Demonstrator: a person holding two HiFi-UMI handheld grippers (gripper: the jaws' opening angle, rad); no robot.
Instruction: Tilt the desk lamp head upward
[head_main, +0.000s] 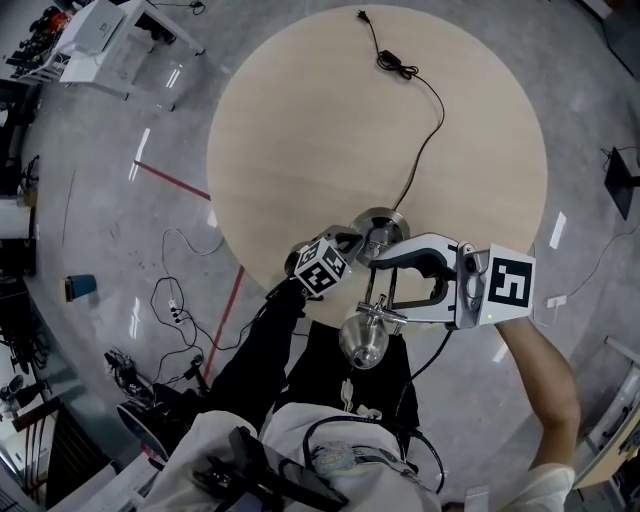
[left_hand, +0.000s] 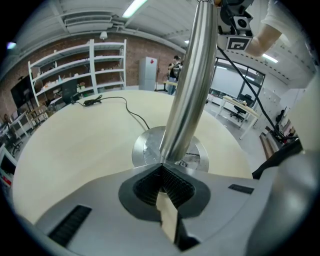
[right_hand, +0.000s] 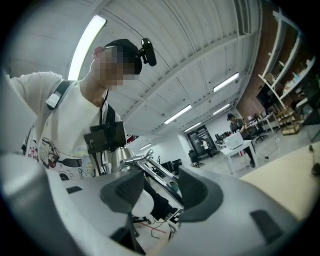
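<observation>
There's one desk lamp (head_main: 364, 340), one round tabletop (head_main: 300, 130), one black power cord (head_main: 425, 130) trailing across it, and two hand-held grippers, one in each of the person's hands. The lamp stands at the near edge of the tabletop on its round metal base (head_main: 380, 228), with its chrome head hanging out past the edge, right in front of the person. The left hand-held gripper (left_hand: 162, 175) points down and is clenched on the lamp's upright pole (left_hand: 187, 90) just above the base. The right hand-held gripper (right_hand: 160, 187) is up by the head end with its jaws spread wide. The thin chrome arm (right_hand: 155, 172) behind the lamp head runs through the gap between its pads, and neither pad presses on it.
</observation>
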